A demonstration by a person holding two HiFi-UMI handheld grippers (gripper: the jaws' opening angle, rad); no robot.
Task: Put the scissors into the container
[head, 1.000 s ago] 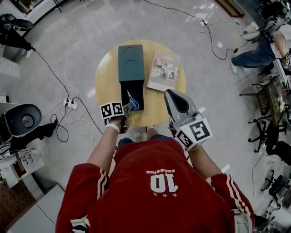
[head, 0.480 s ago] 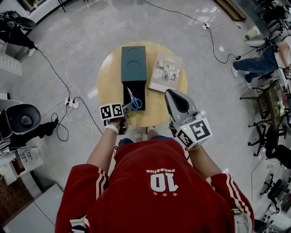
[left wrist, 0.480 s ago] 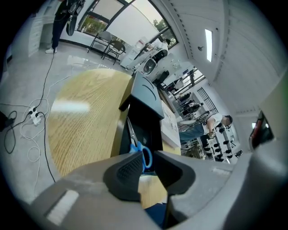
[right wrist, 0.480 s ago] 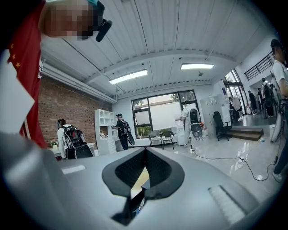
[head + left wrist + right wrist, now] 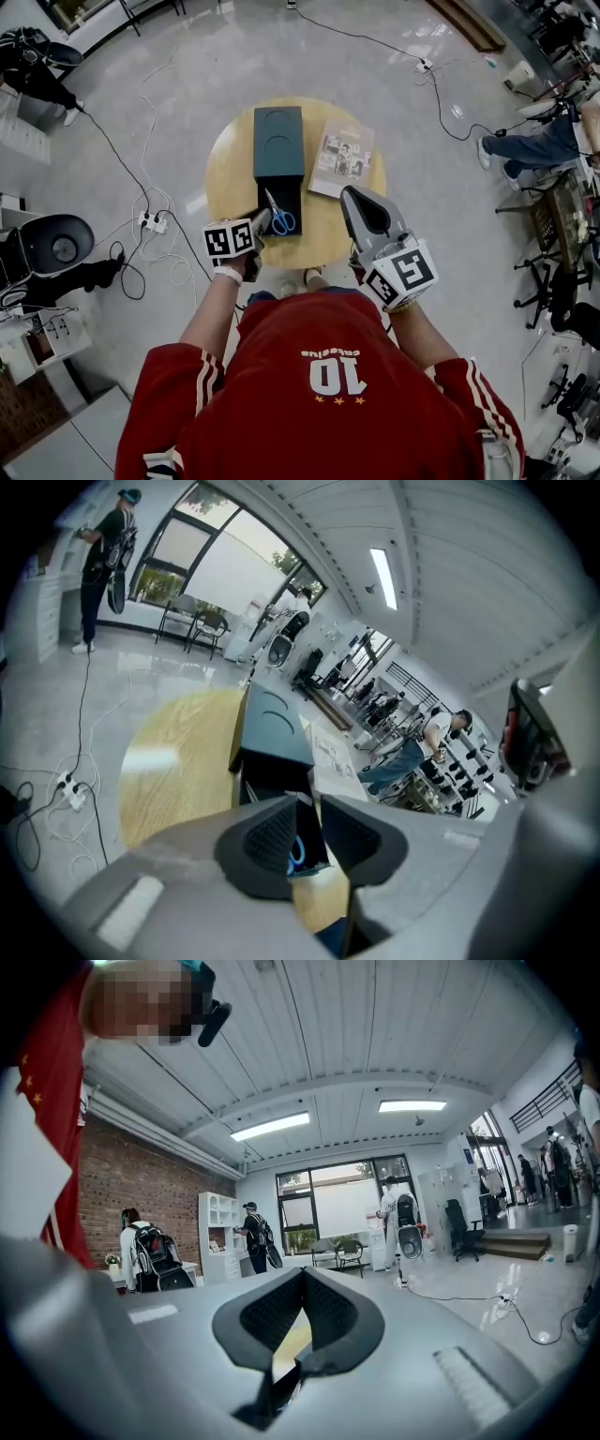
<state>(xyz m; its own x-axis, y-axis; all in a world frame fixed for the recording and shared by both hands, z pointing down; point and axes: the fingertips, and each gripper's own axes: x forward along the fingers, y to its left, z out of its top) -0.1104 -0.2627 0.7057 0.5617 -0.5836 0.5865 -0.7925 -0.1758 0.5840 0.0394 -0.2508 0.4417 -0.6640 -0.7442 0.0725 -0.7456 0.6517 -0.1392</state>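
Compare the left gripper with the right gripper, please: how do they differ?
The left gripper has fingers slightly apart; the right gripper has fingers touching. The left gripper points at the scissors in the container; the right gripper aims out into the room. Both hold nothing.

floor [image 5: 441,187]: glossy grey, cables [image 5: 148,221] left of left gripper [image 5: 259,220] | table [image 5: 225,169]: round, wooden | ahead of right gripper [image 5: 301,1273]: brick wall [image 5: 112,1180], windows [image 5: 342,1208], white shelf [image 5: 217,1232], ceiling strip lights [image 5: 270,1127]

bare wood on the table [image 5: 228,161] is lying open left of the container [image 5: 279,141], leaving a wide lane. the booklet [image 5: 341,156] is crowding the right side, and the left gripper [image 5: 260,221] is standing just beside the open end's near-left corner.
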